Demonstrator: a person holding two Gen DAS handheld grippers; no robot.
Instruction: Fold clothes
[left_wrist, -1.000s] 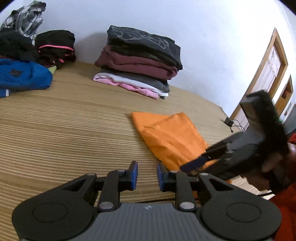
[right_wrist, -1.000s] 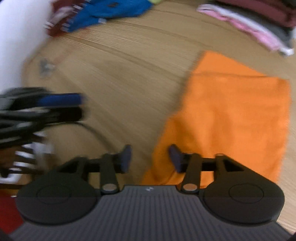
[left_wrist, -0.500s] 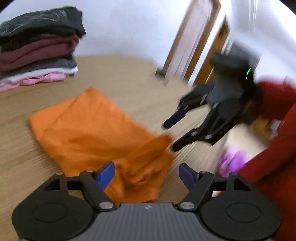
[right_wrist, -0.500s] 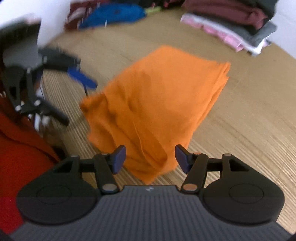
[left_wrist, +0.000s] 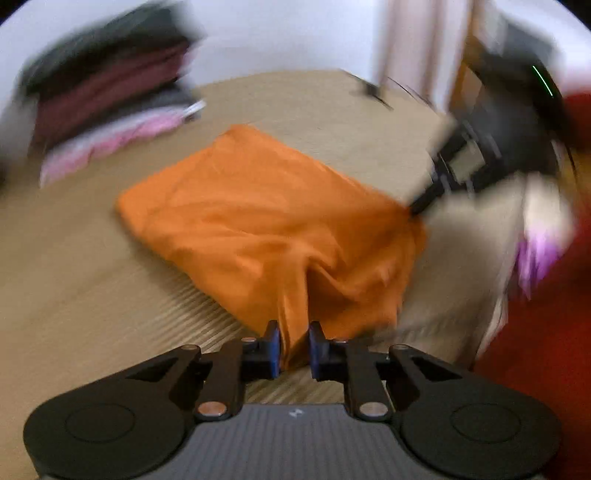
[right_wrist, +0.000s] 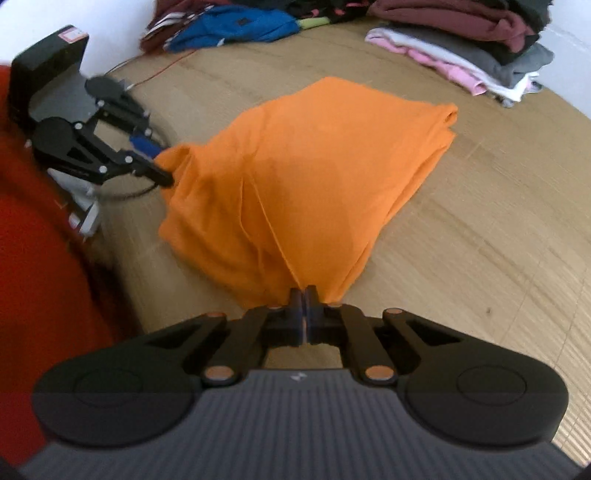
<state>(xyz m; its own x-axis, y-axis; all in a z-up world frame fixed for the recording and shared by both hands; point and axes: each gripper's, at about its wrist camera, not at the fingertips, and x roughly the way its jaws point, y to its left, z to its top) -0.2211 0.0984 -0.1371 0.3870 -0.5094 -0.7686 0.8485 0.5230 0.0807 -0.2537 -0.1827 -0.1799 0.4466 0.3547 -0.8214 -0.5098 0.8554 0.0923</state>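
Right gripper (right_wrist: 303, 295) pinched tight on orange cloth (right_wrist: 314, 166), left gripper (left_wrist: 294, 345) just closed on another gathered corner, soft creased fabric tented up off ribbed tan mat (right_wrist: 480, 229), stack of 5 folded garments (right_wrist: 472, 48) behind, red sleeve (right_wrist: 33, 258) alongside

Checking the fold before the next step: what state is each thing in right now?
orange garment: partly folded, near edge lifted at two corners.
left gripper: jaws just closed, shut on one corner.
right gripper: jaws just closed, shut on the other corner.
stacked clothes: folded, piled.
blue garment: unfolded, heaped.
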